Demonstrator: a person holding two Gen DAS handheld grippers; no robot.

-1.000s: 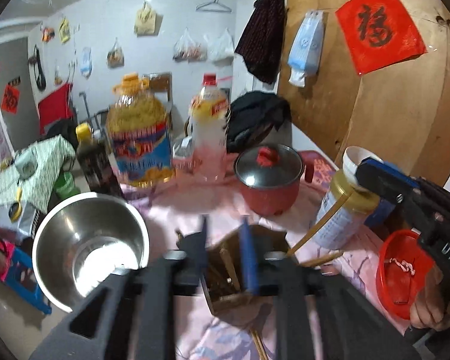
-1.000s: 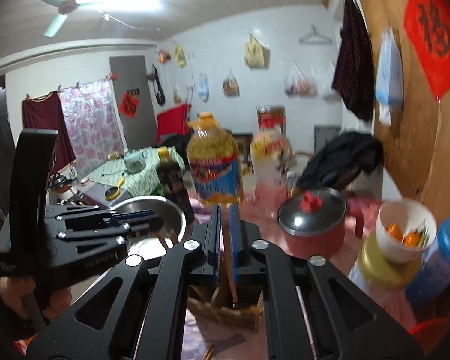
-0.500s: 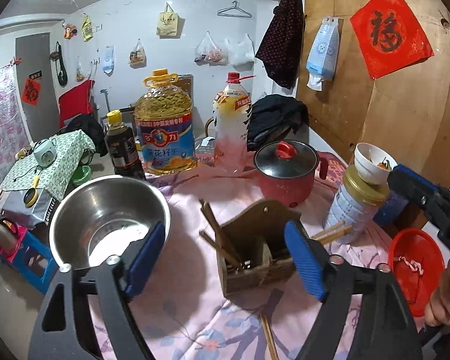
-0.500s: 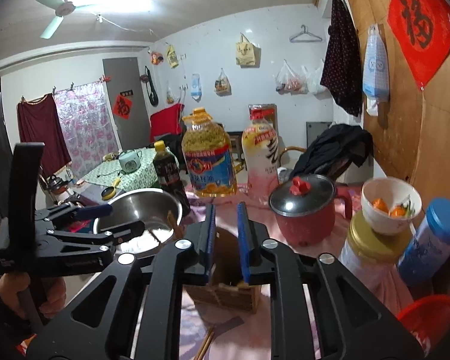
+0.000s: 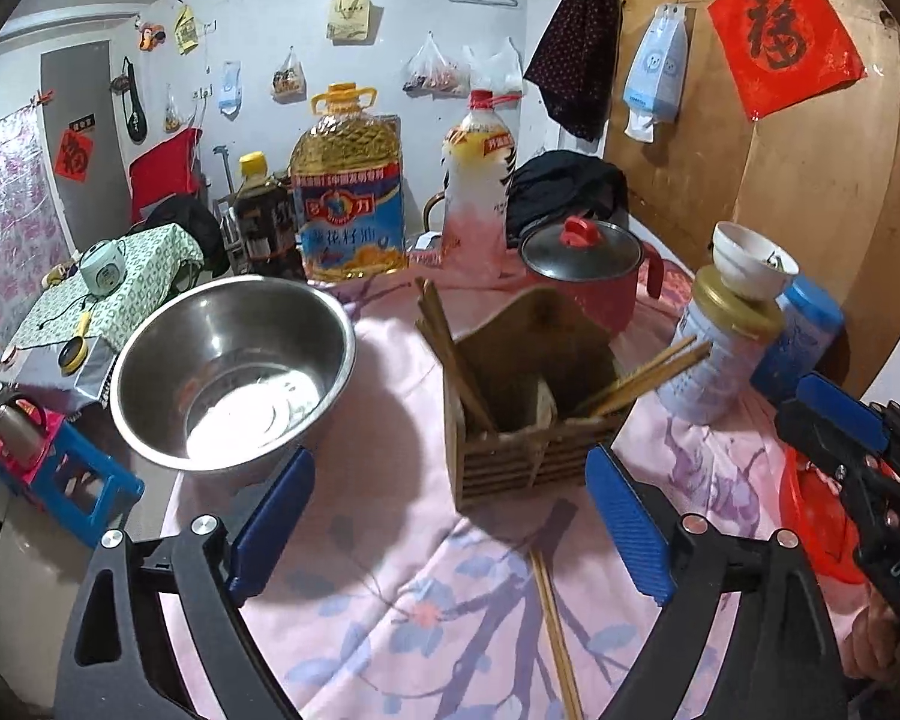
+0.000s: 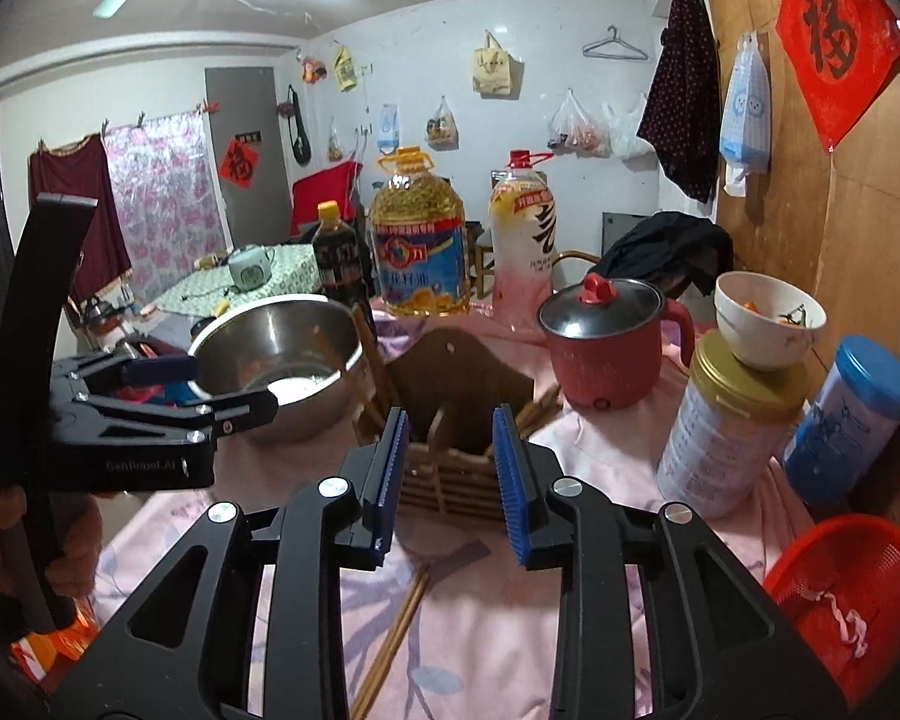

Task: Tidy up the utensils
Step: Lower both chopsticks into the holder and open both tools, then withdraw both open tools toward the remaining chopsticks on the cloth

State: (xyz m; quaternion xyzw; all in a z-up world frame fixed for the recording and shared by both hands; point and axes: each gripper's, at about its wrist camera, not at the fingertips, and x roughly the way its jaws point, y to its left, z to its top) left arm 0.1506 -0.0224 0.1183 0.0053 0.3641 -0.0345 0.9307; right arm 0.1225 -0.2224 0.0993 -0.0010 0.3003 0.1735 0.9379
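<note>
Chopsticks point(image 5: 457, 354) of brown wood stand tilted in the left compartment of a slatted wooden utensil box point(image 5: 528, 420) on a desk point(image 5: 390, 570) covered in pink floral cloth; a second bundle of wooden chopsticks point(image 5: 642, 381) leans out of the box's right compartment toward a white tin with a gold lid point(image 5: 717, 354). One more pair of loose chopsticks point(image 5: 555, 630) lies flat on the cloth just in front of the box.

Left claw point(image 5: 450, 531), blue-padded, hangs in front of the box with its jaws spread wide; they have just been opening, and nothing sits between them but bare cloth and the near end of the loose pair. Right claw point(image 6: 450, 480) points at the box from the front with its jaws part way apart, also just opening, pressing on nothing; the box front shows through the gap.

A round steel bowl point(image 5: 234, 369) sits left of the box, a red pot with a glass lid point(image 5: 588, 270) behind it. A white bowl point(image 5: 750, 258) rests on the tin's lid, and a red mesh basket point(image 6: 840, 594) lies right of the box, near the desk edge.
</note>
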